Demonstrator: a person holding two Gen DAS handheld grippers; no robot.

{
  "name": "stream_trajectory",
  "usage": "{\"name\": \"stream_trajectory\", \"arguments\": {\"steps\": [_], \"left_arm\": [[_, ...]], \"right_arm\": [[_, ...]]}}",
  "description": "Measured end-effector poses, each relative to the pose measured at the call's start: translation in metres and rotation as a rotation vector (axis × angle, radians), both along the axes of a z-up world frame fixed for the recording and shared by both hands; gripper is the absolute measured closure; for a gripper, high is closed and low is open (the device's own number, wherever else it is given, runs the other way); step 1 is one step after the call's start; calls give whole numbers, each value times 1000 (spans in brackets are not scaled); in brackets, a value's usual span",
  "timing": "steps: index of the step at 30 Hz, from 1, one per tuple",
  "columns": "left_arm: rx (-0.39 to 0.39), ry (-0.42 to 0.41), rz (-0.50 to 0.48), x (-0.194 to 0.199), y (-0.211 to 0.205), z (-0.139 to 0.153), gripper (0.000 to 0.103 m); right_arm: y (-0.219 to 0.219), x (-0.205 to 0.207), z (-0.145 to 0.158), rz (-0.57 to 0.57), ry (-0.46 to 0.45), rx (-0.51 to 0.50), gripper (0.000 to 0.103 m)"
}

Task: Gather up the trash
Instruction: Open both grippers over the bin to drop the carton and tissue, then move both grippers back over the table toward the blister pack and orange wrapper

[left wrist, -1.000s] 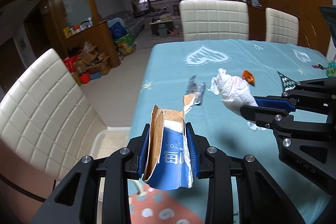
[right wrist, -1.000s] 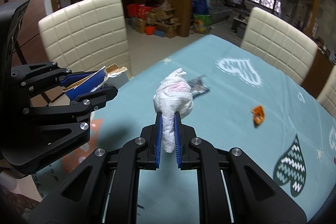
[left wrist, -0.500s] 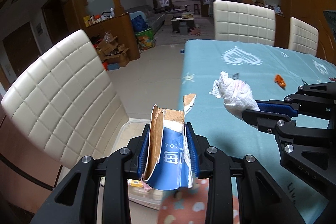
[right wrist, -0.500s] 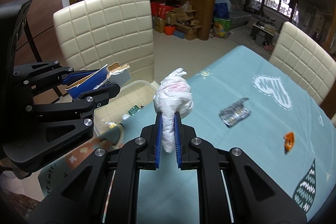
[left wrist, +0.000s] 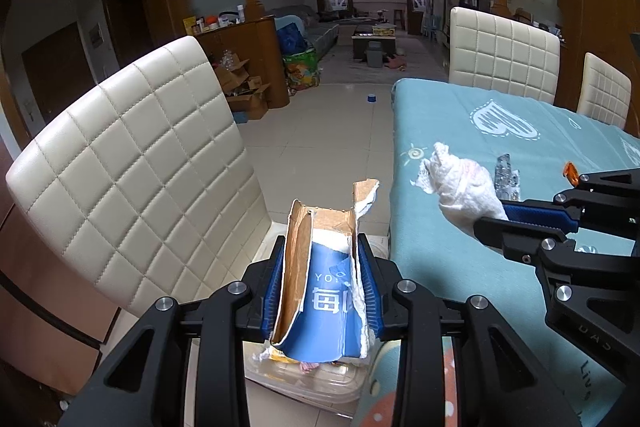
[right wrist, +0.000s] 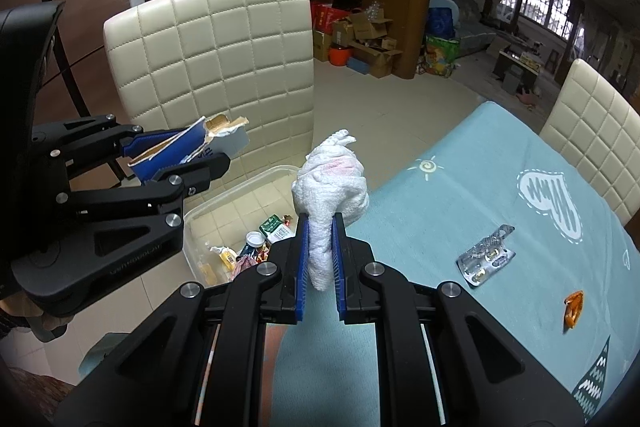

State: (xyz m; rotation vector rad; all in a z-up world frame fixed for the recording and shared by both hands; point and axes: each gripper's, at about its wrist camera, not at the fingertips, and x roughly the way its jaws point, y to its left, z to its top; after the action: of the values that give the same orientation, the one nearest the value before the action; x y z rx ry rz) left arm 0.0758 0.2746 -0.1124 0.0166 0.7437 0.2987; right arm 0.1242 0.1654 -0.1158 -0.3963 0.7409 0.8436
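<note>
Now both grippers hold trash and are over the edge of the table, near the clear bin on the floor beside the white chair. This looks like the drop step: bring each piece over the bin and let it go.

The left gripper has a torn blue box between its blue pads. Its jaws are starting to open, but the pads look as if they still touch both sides of the box, so the box has not dropped. In the left view the bin shows just under the box, with other scraps in it.

The right gripper is squeezed tight on a white tissue wad. The wad sticks up out of the jaws. It seems to hang at the table edge, close to the bin but maybe not right over it, so I think it needs to go a bit more toward the chair before it lets go.

Next, the left jaws should open wide so the box falls in. The tissue is soft and may stick to the pads.

Two things are left on the table: a silver pill pack and a small orange wrapper.
</note>
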Motion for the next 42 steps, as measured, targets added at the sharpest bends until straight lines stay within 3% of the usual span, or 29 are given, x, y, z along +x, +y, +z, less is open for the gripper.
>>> {"name": "stream_trajectory", "arguments": {"steps": [1, 5, 6, 11, 15, 28, 29, 30, 31, 32, 33, 35, 42], "left_arm": [[0, 2, -5, 2, 1, 0, 68], [28, -16, 43, 2, 6, 2, 23], [25, -27, 57, 1, 9, 3, 21], [8, -23, 122, -1, 30, 0, 21], [58, -34, 214, -11, 42, 1, 21], [41, -21, 326, -48, 68, -2, 21], [38, -20, 332, -51, 70, -2, 21], [35, -20, 337, -53, 71, -2, 21], [32, -19, 342, -54, 72, -2, 21], [28, -18, 346, -55, 73, -2, 21], [24, -20, 348, -56, 73, -2, 21], [22, -25, 350, -58, 72, -1, 21], [23, -30, 277, -45, 46, 4, 21]], "right_arm": [[1, 1, -1, -2, 2, -2, 90], [1, 8, -4, -15, 21, -8, 90], [2, 10, -5, -16, 24, -9, 90], [10, 13, -9, -5, 43, -16, 90], [23, 10, -10, 30, 46, -17, 90], [59, -6, -10, 127, 65, 8, 87], [59, -5, -9, 123, 73, 17, 75], [59, -4, -8, 116, 81, 23, 46], [57, -3, -7, 94, 88, 36, 26], [53, -2, -5, 68, 81, 56, 15], [48, -2, -1, 34, 58, 83, 16], [49, -1, -2, 16, 35, 44, 27], [14, 8, -5, -66, 95, 58, 27]]}}
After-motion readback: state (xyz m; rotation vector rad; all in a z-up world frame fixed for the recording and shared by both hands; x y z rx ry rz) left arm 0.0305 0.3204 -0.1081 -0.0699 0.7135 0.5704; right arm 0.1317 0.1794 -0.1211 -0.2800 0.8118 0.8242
